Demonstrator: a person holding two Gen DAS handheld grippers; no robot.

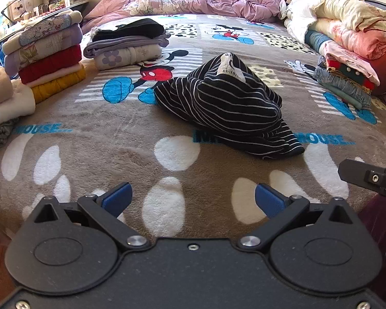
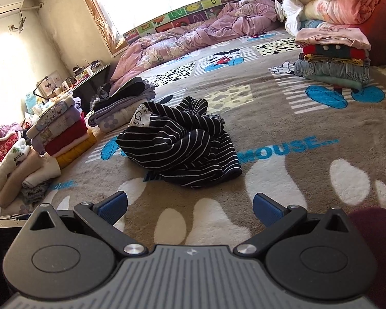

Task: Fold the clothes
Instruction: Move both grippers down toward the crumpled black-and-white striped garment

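mid-bed [image 1: 90, 159], a crumpled striped garment [image 1: 229, 108] is unfolded; left tongs [image 1: 191, 200] and right tongs [image 2: 189, 207], wide open and empty, must be brought to its edges.

Readable words sit on the blanket, a garment tag, a folded top and the letter board.

The brown cartoon blanket [image 2: 283, 118] carries blue "MOUSE..." just right of the striped garment [image 2: 182, 141], with a cut-off "OUSE" to its left and partly covered letters under its front edge; the white tag [image 2: 142, 117] on top of the striped garment shows a large "G" above "children"; well left of it, a cream folded top [image 2: 15, 158] reads "panda"; far behind it, the alphabet board [image 2: 193, 15] shows single letters, "W" and "U" among them.
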